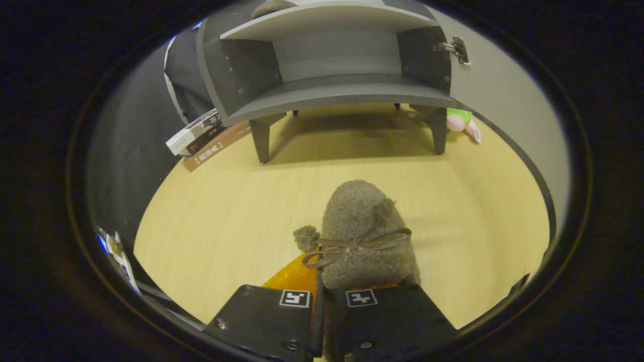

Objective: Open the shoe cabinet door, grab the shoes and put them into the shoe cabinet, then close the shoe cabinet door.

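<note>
We hold our tool point(318, 322) low and level, its two fingers point(264, 319) pinched nearly together, clamping the slipper's point(365, 236) edge.

Pale wood floor point(226, 211); books point(198, 134) against dark wall; plush toy point(463, 123) beside grey wall.

Grey-brown fuzzy slipper point(366, 231), grey cabinet point(332, 60)

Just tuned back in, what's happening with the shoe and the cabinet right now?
The hand-held gripper has its fingers closed nearly together on the heel end of a fuzzy grey-brown slipper with a ribbon bow, toe pointing toward the shoe cabinet. The cabinet stands beyond the fingers on the wooden floor, door swung open to the side, its shelf bare. The slipper is not yet inside.
</note>
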### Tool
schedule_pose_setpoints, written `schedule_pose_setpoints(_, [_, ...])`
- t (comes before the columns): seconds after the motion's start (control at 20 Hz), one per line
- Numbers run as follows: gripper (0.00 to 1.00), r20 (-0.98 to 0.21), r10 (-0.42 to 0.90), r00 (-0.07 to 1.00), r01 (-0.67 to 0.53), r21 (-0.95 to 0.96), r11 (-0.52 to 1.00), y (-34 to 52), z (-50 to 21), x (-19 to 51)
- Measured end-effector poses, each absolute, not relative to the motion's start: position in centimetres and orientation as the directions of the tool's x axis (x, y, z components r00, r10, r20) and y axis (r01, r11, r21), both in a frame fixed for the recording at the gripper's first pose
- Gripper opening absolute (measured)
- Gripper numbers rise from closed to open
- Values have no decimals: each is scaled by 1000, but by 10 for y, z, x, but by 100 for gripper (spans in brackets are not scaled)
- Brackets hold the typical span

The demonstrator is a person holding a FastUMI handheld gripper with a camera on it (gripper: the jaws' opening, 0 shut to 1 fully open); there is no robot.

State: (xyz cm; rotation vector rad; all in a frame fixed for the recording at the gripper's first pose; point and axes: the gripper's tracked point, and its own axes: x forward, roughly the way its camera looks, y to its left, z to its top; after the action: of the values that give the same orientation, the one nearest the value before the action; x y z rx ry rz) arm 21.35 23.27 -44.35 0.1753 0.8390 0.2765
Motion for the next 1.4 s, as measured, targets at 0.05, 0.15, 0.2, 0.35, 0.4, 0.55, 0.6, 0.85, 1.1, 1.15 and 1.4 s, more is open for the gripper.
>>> schedule_pose_setpoints(0.05, [10, -708, 318, 630, -175, 269, 947, 233, -439, 211])
schedule_pose_setpoints(0.15, [7, -693, 321, 646, -183, 268, 946, 230, -424, 209])
schedule_pose_setpoints(0.2, [7, -682, 320, 658, -190, 261, 946, 228, -415, 207])
schedule_pose_setpoints(0.35, [6, -635, 319, 703, -209, 245, 947, 223, -372, 202])
schedule_pose_setpoints(0.4, [7, -611, 319, 724, -213, 242, 947, 222, -354, 202])
schedule_pose_setpoints(0.55, [6, -533, 308, 788, -224, 217, 950, 217, -294, 203])
schedule_pose_setpoints(0.6, [6, -506, 299, 809, -227, 201, 953, 213, -274, 206])
schedule_pose_setpoints(0.85, [6, -360, 260, 896, -225, 137, 965, 203, -172, 221])
schedule_pose_setpoints(1.1, [6, -238, 230, 944, -214, 94, 972, 201, -84, 262])
schedule_pose_setpoints(1.15, [6, -214, 228, 950, -213, 87, 973, 202, -66, 274])
schedule_pose_setpoints(1.4, [6, -125, 216, 968, -211, 53, 976, 209, 2, 341])
